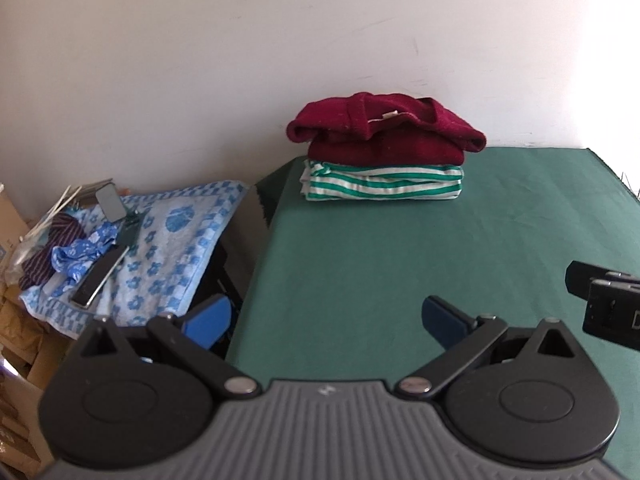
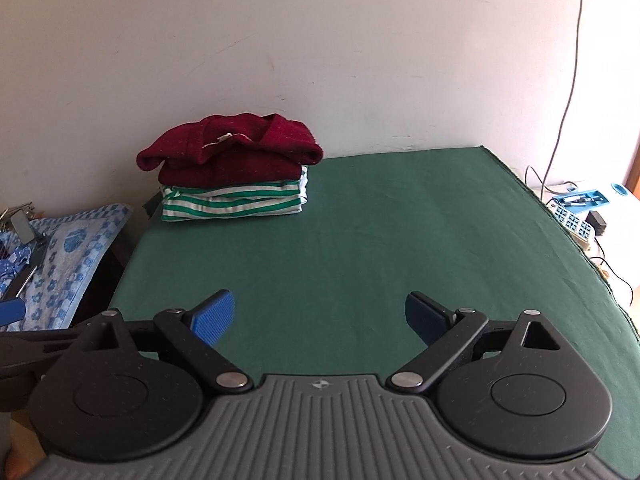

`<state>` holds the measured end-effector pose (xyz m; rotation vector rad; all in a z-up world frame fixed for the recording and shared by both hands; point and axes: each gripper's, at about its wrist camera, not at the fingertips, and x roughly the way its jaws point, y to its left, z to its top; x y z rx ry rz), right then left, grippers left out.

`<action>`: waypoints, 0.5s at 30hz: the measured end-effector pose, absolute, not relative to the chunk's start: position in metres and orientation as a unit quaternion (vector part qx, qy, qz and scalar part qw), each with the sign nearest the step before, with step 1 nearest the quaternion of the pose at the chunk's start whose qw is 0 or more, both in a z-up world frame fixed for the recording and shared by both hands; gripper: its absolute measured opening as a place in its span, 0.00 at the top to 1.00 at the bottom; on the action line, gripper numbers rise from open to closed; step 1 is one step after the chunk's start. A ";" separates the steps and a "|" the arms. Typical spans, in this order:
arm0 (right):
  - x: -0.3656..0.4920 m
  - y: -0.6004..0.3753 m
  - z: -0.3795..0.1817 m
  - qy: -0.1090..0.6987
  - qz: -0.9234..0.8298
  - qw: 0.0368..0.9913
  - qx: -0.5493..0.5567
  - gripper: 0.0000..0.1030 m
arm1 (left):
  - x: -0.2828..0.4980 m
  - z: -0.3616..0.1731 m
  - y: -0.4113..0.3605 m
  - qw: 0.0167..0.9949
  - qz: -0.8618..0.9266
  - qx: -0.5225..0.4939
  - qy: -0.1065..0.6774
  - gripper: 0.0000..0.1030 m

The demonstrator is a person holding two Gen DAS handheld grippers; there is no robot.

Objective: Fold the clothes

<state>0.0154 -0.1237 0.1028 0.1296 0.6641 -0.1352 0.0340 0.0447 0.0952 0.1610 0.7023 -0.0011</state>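
A folded dark red sweater point(image 1: 384, 132) point(image 2: 232, 148) lies on top of a folded green-and-white striped garment point(image 1: 382, 182) point(image 2: 234, 200) at the far left corner of the green-covered table point(image 1: 400, 264) point(image 2: 380, 240), against the wall. My left gripper point(image 1: 326, 320) is open over the table's near left edge, nothing between its blue pads. My right gripper point(image 2: 320, 318) is open above the near middle of the table, also holding nothing. Part of the right gripper's black body point(image 1: 608, 304) shows at the right edge of the left wrist view.
Left of the table, a blue flowered towel point(image 1: 160, 248) point(image 2: 68, 256) carries crumpled clothes point(image 1: 68, 252), a phone point(image 1: 98, 276) and small items. Cardboard boxes point(image 1: 16, 320) sit further left. To the right are a cable point(image 2: 568, 80), a blue tray point(image 2: 584, 200) and a power strip point(image 2: 572, 220).
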 end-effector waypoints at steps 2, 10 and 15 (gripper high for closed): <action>0.017 -0.120 0.103 0.326 -0.063 0.941 0.061 0.08 | 0.034 0.095 0.047 0.935 0.000 0.077 0.345 0.01; 0.024 -0.104 0.102 0.329 -0.046 0.942 0.044 0.08 | 0.033 0.094 0.059 0.934 0.018 0.073 0.350 0.01; 0.028 -0.093 0.103 0.331 -0.033 0.942 0.036 0.08 | 0.033 0.093 0.066 0.932 0.016 0.069 0.355 0.01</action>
